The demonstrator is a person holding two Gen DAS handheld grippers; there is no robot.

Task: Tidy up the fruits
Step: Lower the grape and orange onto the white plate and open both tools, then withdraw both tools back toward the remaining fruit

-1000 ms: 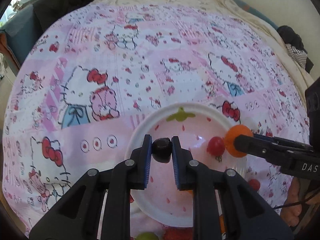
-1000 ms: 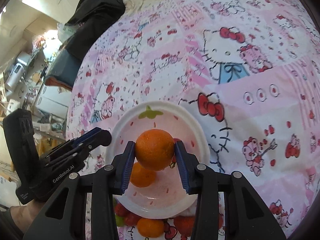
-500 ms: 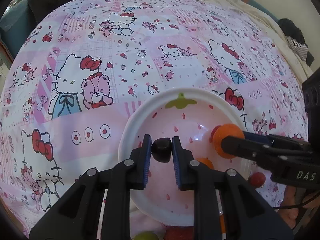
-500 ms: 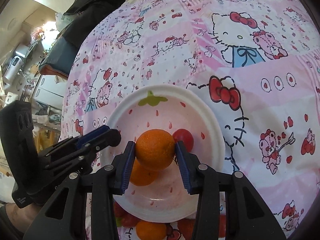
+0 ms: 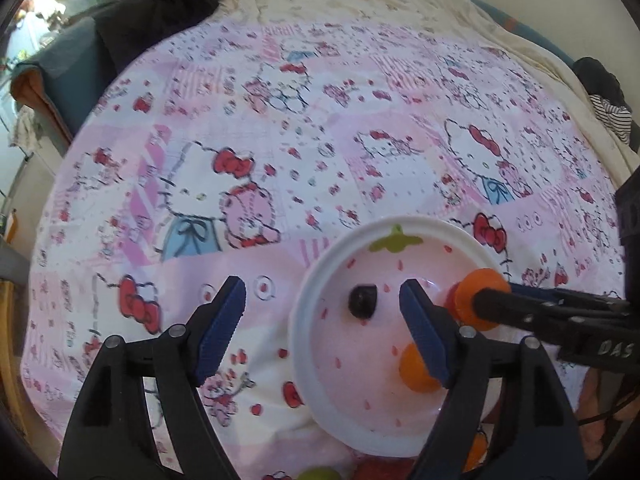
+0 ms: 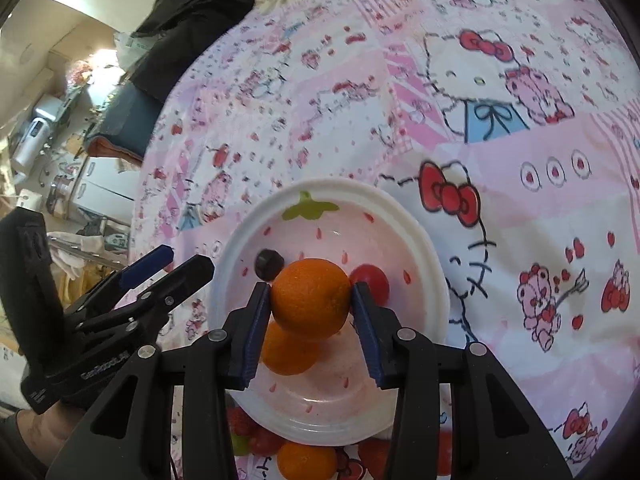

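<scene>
Glossy plate [image 5: 476, 246] (matt cloth bedsheet [image 5: 320, 120])

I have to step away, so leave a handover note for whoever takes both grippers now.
Left gripper: open, empty, over the bowl.
Right gripper: shut on an orange, above the bowl.
In the bowl: dark fruit, red fruit, another orange.
Done: three fruits in the bowl.
Left: drop the held orange, then collect the fruits on the cloth near the bowl.

1 bowl [image 6: 428, 252], 3 oranges [image 6: 310, 298], 1 dk fruit [image 6: 269, 264]
</scene>
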